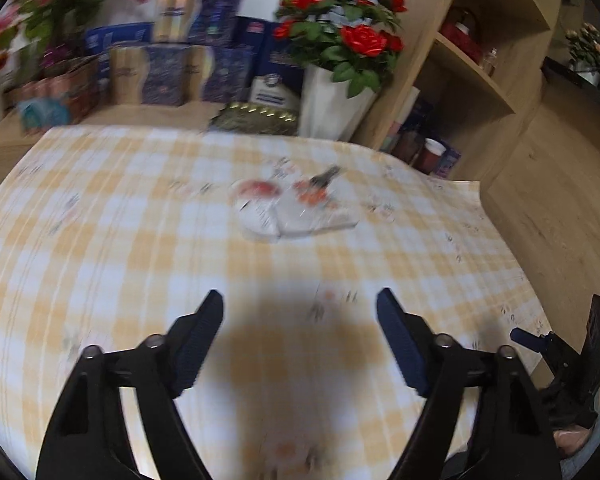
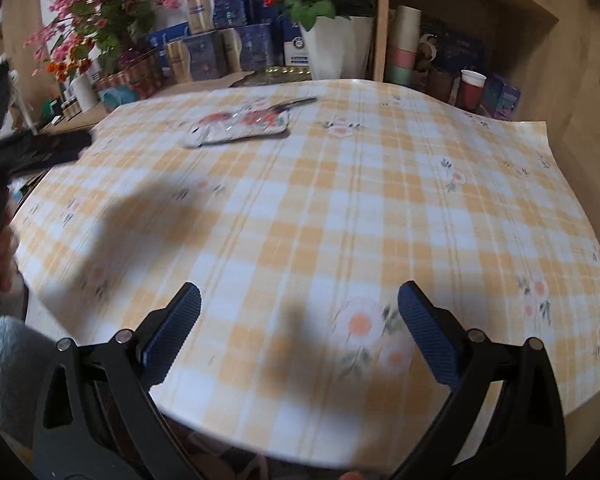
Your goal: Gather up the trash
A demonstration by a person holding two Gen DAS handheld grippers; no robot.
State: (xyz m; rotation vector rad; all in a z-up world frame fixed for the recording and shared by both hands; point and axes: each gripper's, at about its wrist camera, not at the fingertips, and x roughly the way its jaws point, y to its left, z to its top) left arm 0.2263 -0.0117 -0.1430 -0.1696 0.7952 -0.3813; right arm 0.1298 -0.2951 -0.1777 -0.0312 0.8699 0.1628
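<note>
A flat, crinkly white wrapper (image 1: 296,210) with red flowers lies far out on the counter (image 1: 140,208), on its smooth yellow checked cloth. Left claw (image 1: 300,312) and right claw (image 2: 299,304) both hang spread wide, holding nothing.

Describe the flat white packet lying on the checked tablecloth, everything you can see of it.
The packet is a flat, pale pouch with red and orange printing on its upper face, glossy like plastic wrap. It lies flat on the yellow-and-white checked tablecloth, toward the table's far side, near the white flowerpot. A dark, thin object sits at its far edge; blur hides what it is and whether it touches. Both views are smeared, so the print cannot be read. Neither gripper touches it: left gripper and right gripper are open, well short of it.
</note>
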